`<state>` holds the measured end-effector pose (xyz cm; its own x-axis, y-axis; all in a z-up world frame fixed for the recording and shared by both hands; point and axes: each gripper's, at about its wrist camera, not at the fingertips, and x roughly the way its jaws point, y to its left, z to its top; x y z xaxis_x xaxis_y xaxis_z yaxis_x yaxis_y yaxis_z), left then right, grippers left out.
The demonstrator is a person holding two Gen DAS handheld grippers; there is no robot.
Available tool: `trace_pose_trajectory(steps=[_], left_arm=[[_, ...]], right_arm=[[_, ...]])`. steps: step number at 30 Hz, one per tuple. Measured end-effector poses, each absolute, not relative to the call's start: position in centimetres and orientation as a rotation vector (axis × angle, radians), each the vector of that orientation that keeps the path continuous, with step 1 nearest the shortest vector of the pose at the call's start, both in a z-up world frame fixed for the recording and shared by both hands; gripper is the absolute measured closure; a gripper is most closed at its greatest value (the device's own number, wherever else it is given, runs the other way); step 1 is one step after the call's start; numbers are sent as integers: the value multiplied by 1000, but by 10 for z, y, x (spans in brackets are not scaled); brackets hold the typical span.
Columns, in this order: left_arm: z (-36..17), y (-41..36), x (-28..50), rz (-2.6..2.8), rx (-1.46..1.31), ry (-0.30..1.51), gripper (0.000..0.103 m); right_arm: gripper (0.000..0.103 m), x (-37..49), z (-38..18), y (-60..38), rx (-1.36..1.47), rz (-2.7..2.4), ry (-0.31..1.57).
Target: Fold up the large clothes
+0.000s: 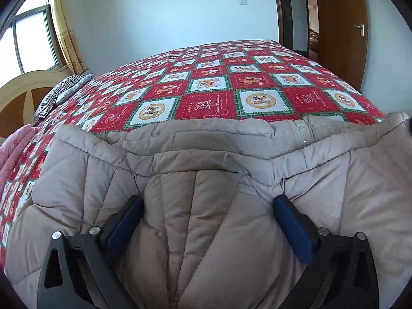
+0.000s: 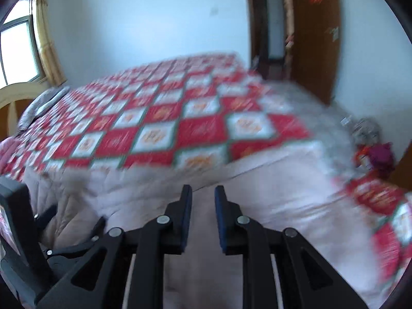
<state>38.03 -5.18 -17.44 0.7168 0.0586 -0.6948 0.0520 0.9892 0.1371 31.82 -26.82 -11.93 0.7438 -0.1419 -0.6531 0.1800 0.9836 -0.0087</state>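
With the padded coat point(image 1: 195, 180) spread at the bed's point(image 1: 211, 87) near edge, the left gripper point(image 1: 208, 206) spreads wide jaws over a raised fold and the right gripper point(image 2: 203, 193) holds narrow, empty jaws above it, so gripping likely comes next.

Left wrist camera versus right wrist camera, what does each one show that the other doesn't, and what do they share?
Only the left wrist view shows the left gripper with its jaws wide apart, a fold of the beige padded coat bulging between them, and the coat's zipper.

Only the right wrist view shows the right gripper, a narrow gap between its fingers, and a dark red bundle beside the bed.

Both show the red checked quilt, the yellow curtain and the wooden door.
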Motion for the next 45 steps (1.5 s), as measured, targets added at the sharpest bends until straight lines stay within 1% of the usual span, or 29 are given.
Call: trace_pose_trajectory(steps=[3,5,7,13,18,20,22,25,28,30,31,36,38,39,40,41,42,45], left_arm=[[-175,-53,380,8,157,772,1],[-174,-55,379,1,161,767,1],[-173,-55,379,-2,159,763,1],[-172,-55,378,-3,157,762,1],[-173,-56,376,11,178,762,1],[-173,-56,375,14,181,763,1],[-173,-55,376,15,182,766,1],[-173,-55,376,13,180,765,1],[-173,-56,376,14,183,764,1],[-173,-57,376,17,189,763,1],[-173,-56,377,18,190,764,1],[-173,-57,377,20,195,771,1],[-170,-55,374,2,188,786,1],[-167,-52,370,-25,173,798,1],[-163,-49,365,-57,161,807,1],[-158,-45,358,-92,159,809,1],[-150,-40,347,-120,166,798,1],[-132,-27,320,-83,187,741,1]], right_arm=[[76,323,-141,-298,0,-359,813],[76,327,-165,-322,95,-368,887],[77,328,-174,-332,164,-363,873],[78,330,-188,-338,219,-389,825],[77,326,-180,-343,246,-338,853],[78,319,-168,-345,261,-305,881],[78,297,-146,-349,299,-288,845],[77,277,-129,-348,174,-352,845],[72,272,-146,-352,91,-379,892],[60,272,-163,-361,119,-389,898],[58,271,-167,-366,144,-380,883],[55,264,-173,-395,341,-302,864],[55,259,-170,-395,366,-292,850],[56,256,-167,-392,362,-298,846],[58,249,-158,-387,337,-321,827],[73,243,-148,-379,310,-329,795],[83,234,-137,-365,274,-325,753],[84,216,-112,-316,218,-218,674]])
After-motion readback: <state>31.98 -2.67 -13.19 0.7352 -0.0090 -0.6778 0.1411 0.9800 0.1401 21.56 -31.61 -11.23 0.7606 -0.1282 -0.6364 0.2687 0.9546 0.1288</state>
